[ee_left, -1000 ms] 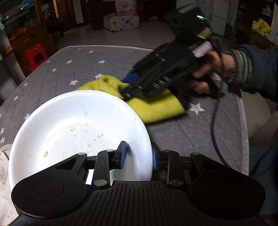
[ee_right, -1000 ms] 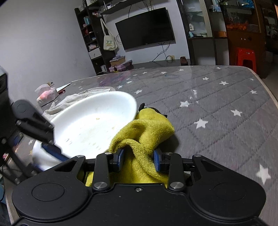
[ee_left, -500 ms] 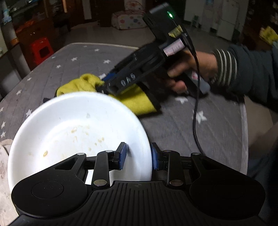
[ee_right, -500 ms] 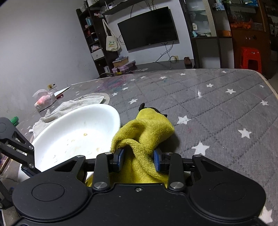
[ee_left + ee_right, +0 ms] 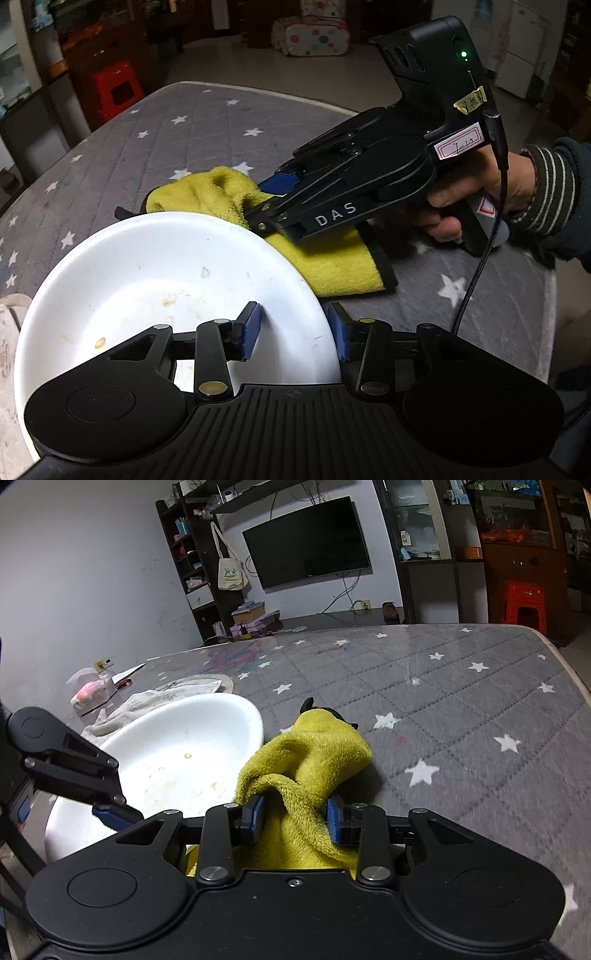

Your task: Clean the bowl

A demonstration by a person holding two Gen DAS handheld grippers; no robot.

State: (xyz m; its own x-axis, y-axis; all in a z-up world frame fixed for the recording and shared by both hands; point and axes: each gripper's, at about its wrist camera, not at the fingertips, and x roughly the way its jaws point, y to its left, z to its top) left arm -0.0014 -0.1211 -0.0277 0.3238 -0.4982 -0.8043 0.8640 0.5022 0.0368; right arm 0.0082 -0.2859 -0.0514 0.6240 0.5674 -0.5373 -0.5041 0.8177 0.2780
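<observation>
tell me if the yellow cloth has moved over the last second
Yes. In the right wrist view the yellow cloth, gripped by the right gripper, sits farther from the white bowl's rim than before.

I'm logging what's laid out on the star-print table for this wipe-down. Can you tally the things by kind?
Bowls: 1, white bowl
Cloths: 2, yellow cloth, pale rag
Plastic packets: 1, by the wall
Claws: 2, left claw on the bowl rim, right claw on the yellow cloth
Total: 6
</observation>
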